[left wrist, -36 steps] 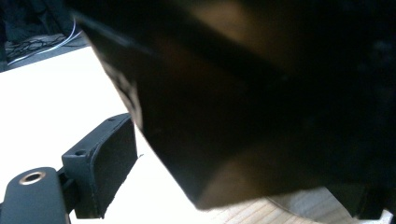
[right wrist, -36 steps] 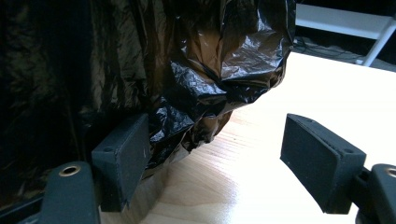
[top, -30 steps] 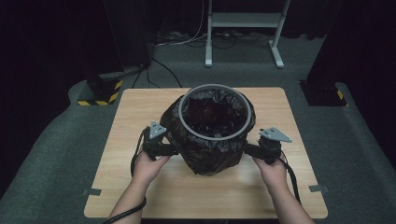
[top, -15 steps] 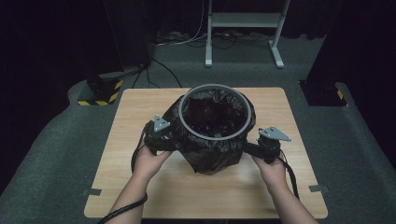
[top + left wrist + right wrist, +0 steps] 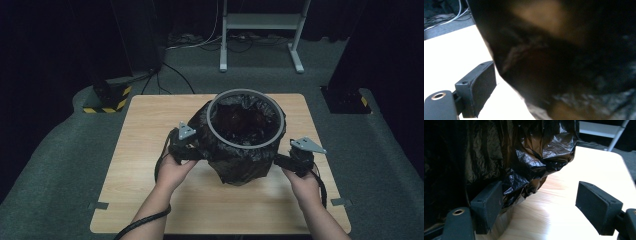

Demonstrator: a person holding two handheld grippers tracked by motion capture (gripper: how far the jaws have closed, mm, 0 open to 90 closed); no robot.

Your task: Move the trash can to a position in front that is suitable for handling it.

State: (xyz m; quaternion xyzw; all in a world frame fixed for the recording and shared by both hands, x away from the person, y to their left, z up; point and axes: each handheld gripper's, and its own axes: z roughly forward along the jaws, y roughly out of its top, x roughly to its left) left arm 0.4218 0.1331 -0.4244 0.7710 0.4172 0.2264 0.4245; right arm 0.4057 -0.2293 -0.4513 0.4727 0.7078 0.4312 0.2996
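A round bin with a grey rim (image 5: 218, 134) stands mid-table, lined with a crinkled black bag (image 5: 240, 167) that hangs over its outside. My left gripper (image 5: 197, 150) is against the bin's left side. Its jaws have just been closing with bag film between them; the one visible pad (image 5: 480, 87) stands a little off the bag (image 5: 564, 62), and the other jaw is hidden behind it. My right gripper (image 5: 280, 161) is low at the bin's right side and open wide (image 5: 539, 192). Its left pad (image 5: 487, 206) rests against the bag (image 5: 524, 157); the right pad (image 5: 596, 207) hangs free over the wood.
The wooden table (image 5: 150, 125) has bare room left, right and in front of the bin. Beyond it on the dark carpet are a white stand's legs (image 5: 222, 55), loose cables (image 5: 175, 82) and black-and-yellow striped bases (image 5: 107, 105).
My left gripper has moved right and away from me, in against the bin's side. The bin and my right gripper have shifted slightly to the right.
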